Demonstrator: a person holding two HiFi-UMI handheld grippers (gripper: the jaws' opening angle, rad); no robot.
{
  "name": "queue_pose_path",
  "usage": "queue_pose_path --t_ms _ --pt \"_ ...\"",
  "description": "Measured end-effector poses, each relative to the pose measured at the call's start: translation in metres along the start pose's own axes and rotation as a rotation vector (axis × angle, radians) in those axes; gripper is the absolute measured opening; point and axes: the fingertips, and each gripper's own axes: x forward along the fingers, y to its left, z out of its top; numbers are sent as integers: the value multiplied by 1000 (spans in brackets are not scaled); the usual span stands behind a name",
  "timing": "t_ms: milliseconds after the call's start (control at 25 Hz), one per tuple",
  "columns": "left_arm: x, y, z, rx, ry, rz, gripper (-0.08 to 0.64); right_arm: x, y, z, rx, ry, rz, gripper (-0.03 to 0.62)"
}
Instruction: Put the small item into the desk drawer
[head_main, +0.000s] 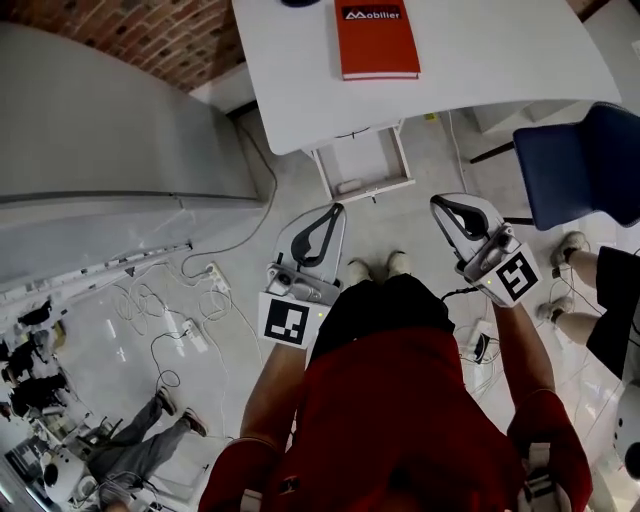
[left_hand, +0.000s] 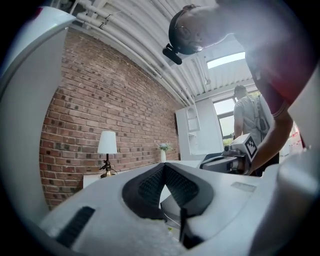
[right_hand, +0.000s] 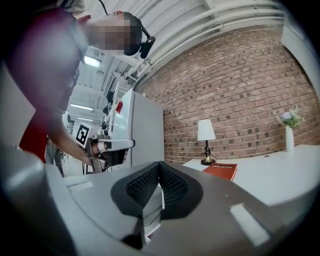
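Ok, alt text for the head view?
Seen from above, a person in red holds the left gripper and right gripper, both shut, before a white desk bearing a red book. Its drawer is pulled out; a blue chair stands right.

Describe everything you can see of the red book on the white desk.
The red book is thin and rectangular, with a plain, matte-looking red cover and white lettering across one end. It is closed and lies flat, cover up, on the white desk, near the edge facing the person. Nothing rests on it, and only the desk touches it.
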Motion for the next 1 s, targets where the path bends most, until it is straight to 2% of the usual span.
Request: queue_pose_path --t_ms 200,480,720,1000 --pt "18 -26 15 -2 -29 -77 6 -14 2 39 -30 -41 4 9" --pt "35 -44 51 8 -50 -167 6 4 17 93 -41 -125 27 9" --pt "39 -46 81 20 -79 -201 6 9 33 111 -38 -164 33 9" --pt "25 -57 88 1 -62 -221 6 6 48 126 -28 -183 3 9"
